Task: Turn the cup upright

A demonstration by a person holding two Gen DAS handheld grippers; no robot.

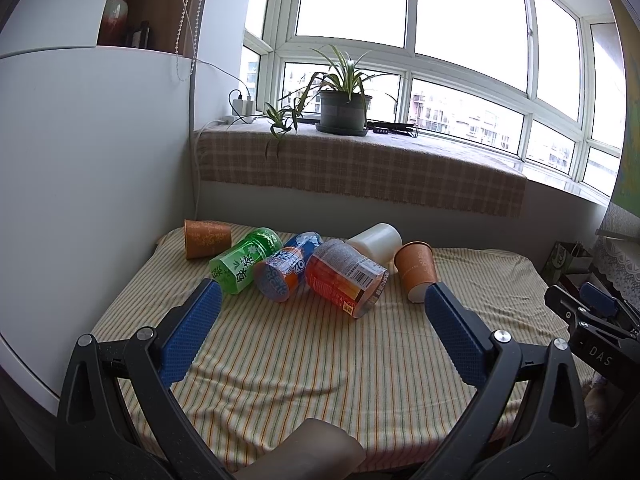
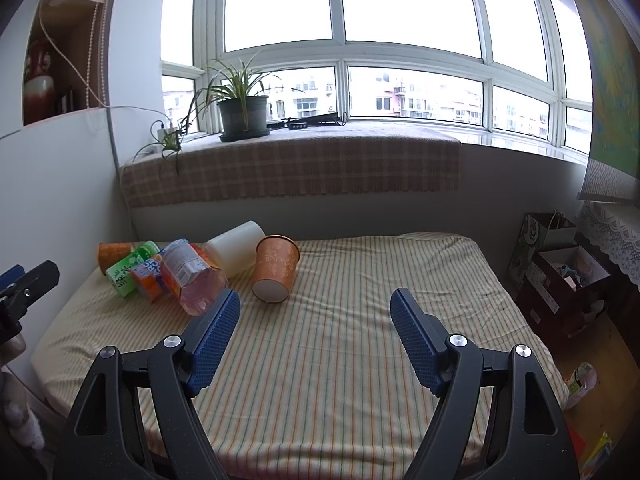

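A: Both grippers hover over the striped bed, nothing held. The right gripper has its jaws spread wide, and so does the left gripper.

B: And the target? The orange cup lies tipped on its side at centre-left of the right view, base facing the camera, touching the white cup.

A: Best approach, probably: close on the cup's sides and rotate, steering clear of the bottles beside it.
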